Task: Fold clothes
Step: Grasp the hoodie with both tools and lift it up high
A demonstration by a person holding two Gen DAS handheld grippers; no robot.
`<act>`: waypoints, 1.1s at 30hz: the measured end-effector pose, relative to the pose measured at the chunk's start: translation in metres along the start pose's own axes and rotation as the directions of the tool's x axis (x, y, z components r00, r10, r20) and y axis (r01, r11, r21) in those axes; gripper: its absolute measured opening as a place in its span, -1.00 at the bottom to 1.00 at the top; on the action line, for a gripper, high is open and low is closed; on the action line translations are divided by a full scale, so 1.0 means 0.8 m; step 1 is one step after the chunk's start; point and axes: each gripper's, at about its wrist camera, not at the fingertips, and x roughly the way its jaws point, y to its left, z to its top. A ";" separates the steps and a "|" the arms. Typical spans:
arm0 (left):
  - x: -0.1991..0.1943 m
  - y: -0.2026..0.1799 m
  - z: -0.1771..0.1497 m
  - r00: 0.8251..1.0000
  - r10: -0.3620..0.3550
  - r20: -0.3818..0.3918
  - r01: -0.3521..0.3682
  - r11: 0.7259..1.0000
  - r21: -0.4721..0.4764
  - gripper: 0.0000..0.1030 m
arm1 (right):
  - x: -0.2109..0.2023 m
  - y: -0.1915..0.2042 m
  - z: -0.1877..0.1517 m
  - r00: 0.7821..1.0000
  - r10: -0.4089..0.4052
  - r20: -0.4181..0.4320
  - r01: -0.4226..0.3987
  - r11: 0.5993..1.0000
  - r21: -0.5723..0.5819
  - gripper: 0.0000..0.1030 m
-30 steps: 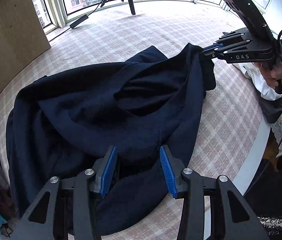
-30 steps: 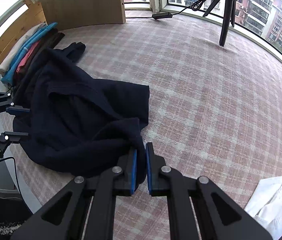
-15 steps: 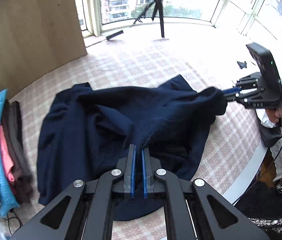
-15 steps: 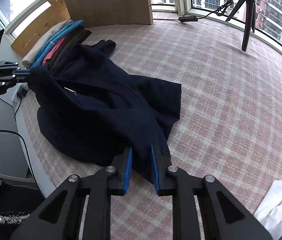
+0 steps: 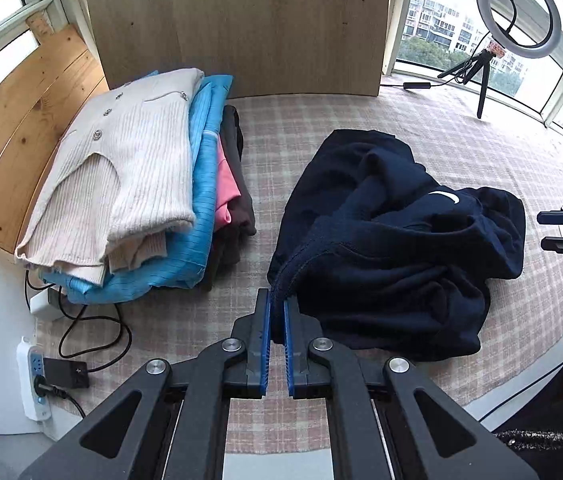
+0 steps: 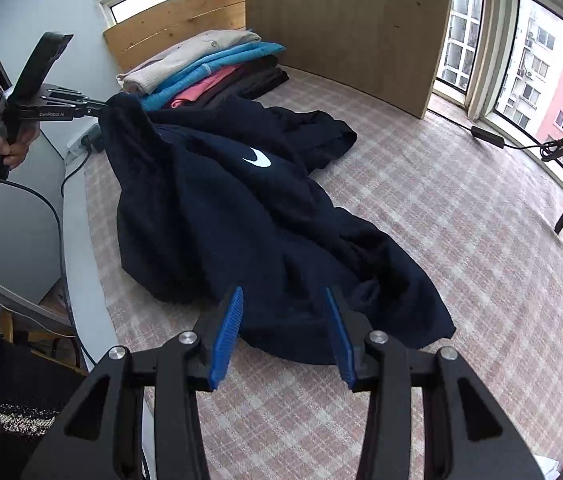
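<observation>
- The navy sweatshirt (image 5: 397,240) lies crumpled on the checked cover (image 5: 501,152), in the centre and right of the left wrist view.
- The left gripper (image 5: 276,308) has its jaws clamped on a stitched edge of this sweatshirt.
- The right gripper (image 6: 283,312) has just been opening; its jaws stand apart over the near hem, and the pads do not press the cloth.
- A stack of folded clothes (image 5: 141,192) sits at the left, just beside the sweatshirt, before a wooden board (image 5: 241,24).
- Only the left wrist view shows the power strip (image 5: 33,380) at lower left and the ring light (image 5: 517,12) at upper right.
- Only the right wrist view shows the white logo (image 6: 257,159) plainly and the hand (image 6: 13,144) holding the left gripper at the left edge.
</observation>
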 end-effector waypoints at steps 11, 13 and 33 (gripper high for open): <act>0.002 -0.001 0.015 0.998 -0.048 0.037 0.045 0.997 0.066 -0.90 | 0.117 0.058 -0.011 0.955 -0.246 -0.164 0.212 0.957 -0.199 -0.93; -0.011 -0.001 0.026 0.995 -0.060 0.075 0.055 0.996 0.075 -0.91 | 0.093 0.041 0.000 0.964 -0.234 -0.124 0.222 0.969 -0.106 -0.95; -0.540 -0.080 0.150 0.588 -0.015 0.809 -0.298 0.926 0.233 -0.90 | -0.551 0.183 0.187 0.273 -0.724 0.633 0.773 0.557 0.305 -0.95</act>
